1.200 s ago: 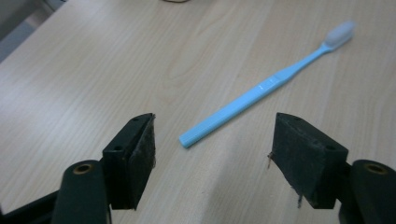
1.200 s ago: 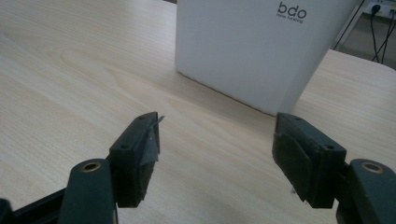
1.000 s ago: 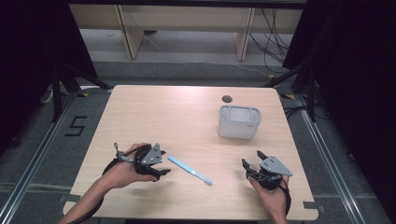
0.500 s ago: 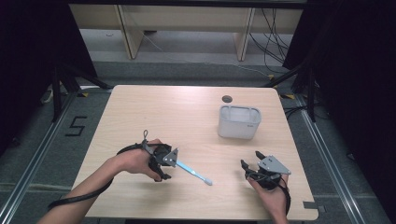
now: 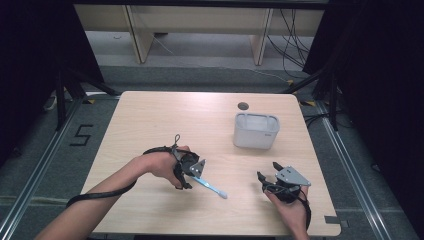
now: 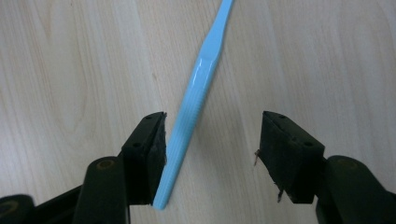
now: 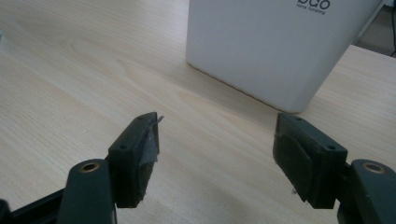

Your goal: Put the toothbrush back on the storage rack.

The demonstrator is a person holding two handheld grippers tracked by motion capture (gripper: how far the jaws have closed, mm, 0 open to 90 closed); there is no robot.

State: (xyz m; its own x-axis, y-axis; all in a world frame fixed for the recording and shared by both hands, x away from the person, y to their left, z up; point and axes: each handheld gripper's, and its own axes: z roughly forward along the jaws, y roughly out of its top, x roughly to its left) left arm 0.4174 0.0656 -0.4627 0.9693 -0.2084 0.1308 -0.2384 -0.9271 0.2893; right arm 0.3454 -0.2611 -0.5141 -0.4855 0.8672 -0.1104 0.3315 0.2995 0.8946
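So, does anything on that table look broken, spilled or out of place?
Nothing spilled or broken. The blue toothbrush lies flat and slantwise on the table, between the jaws of the left gripper, which have just been closing and do not yet clamp it. The white container stands upright. The pads look slightly frayed.

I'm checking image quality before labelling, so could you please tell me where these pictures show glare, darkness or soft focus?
High view: the table is evenly lit, the surroundings fall into black. Left gripper view: a bright glare streak runs along the light blue toothbrush, and it is sharp. Right gripper view: the white container looks soft and washed out, its printed lettering cut off at the top edge.
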